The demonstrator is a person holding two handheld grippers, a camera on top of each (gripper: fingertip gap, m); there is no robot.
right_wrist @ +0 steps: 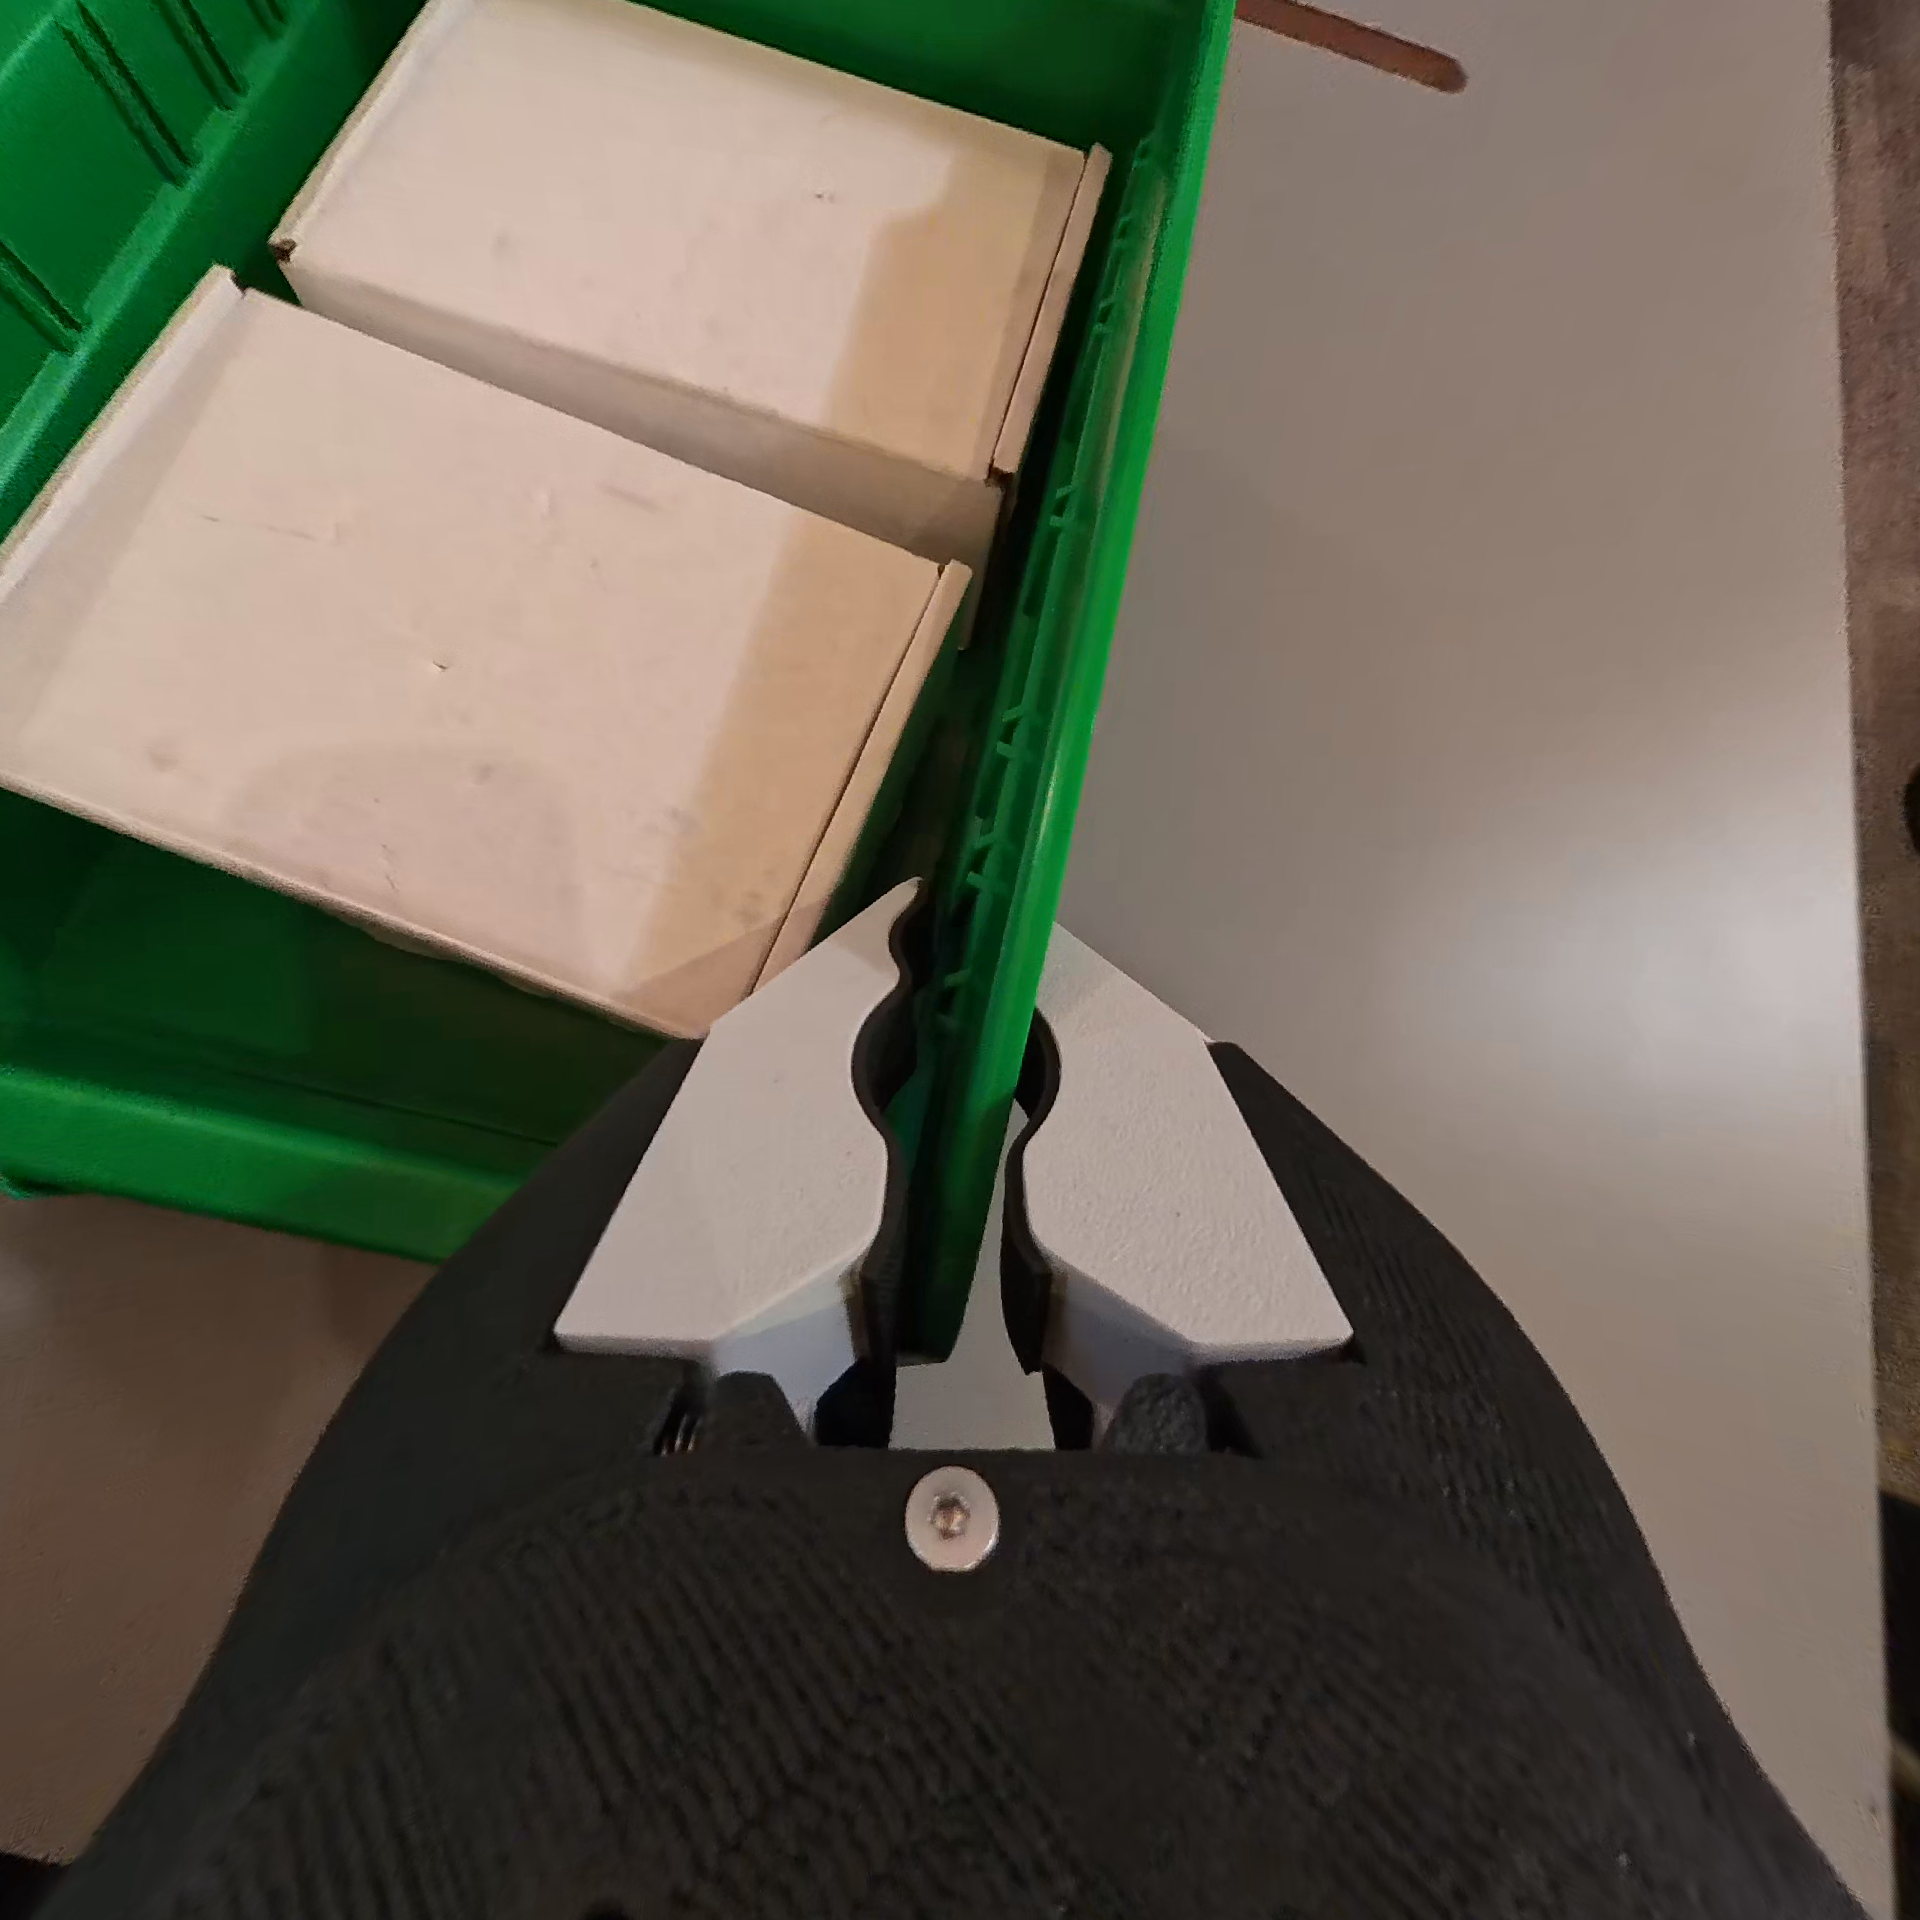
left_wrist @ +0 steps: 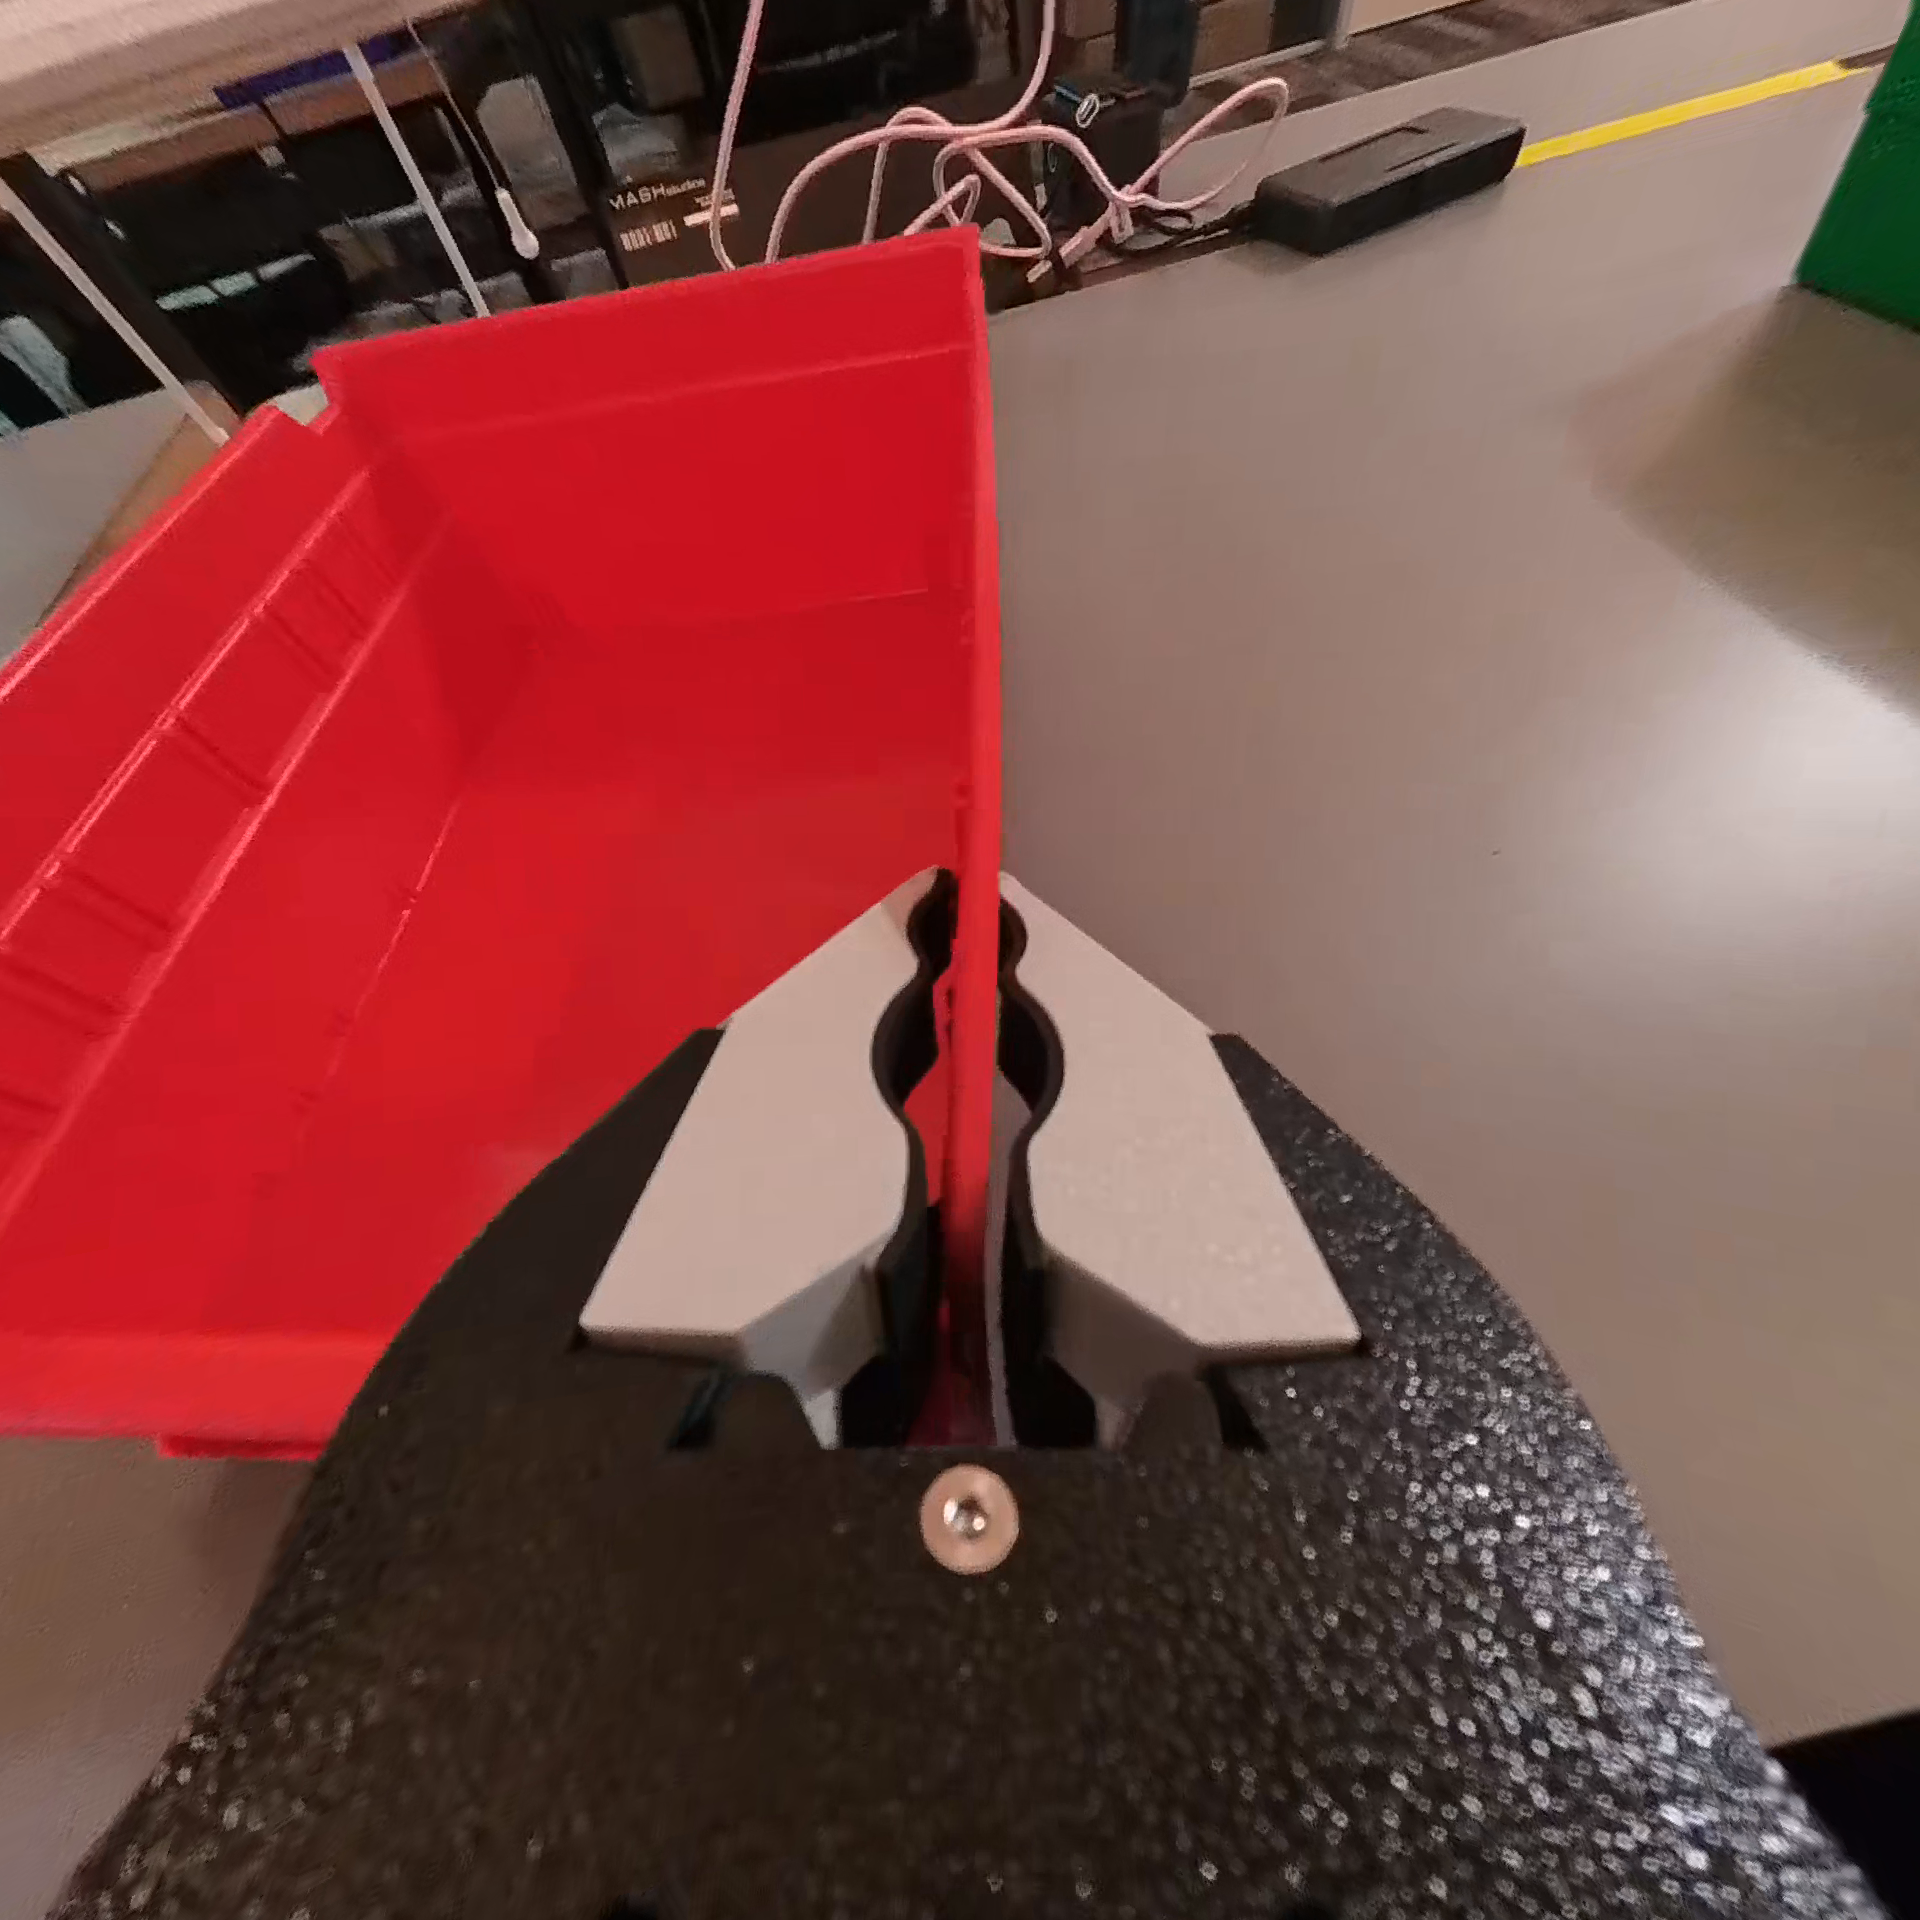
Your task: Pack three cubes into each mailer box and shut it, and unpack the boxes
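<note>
My left gripper (left_wrist: 975, 914) is shut on the right wall of a red plastic bin (left_wrist: 623, 727); the thin wall runs straight between the pads. The bin's inside shows no cubes or boxes. My right gripper (right_wrist: 982, 935) is shut on the right wall of a green plastic bin (right_wrist: 1081, 582). Two closed white mailer boxes lie side by side in the green bin, the near one (right_wrist: 447, 644) and the far one (right_wrist: 665, 229). No cubes show in either view.
Both bins are on or just above a grey table (left_wrist: 1455, 727). At its far edge lie pink cables (left_wrist: 1039, 177) and a black box (left_wrist: 1392, 187). A corner of the green bin (left_wrist: 1870, 177) shows at the far right in the left wrist view. The tips of one gripper are about 60 cm away from the tips of the other.
</note>
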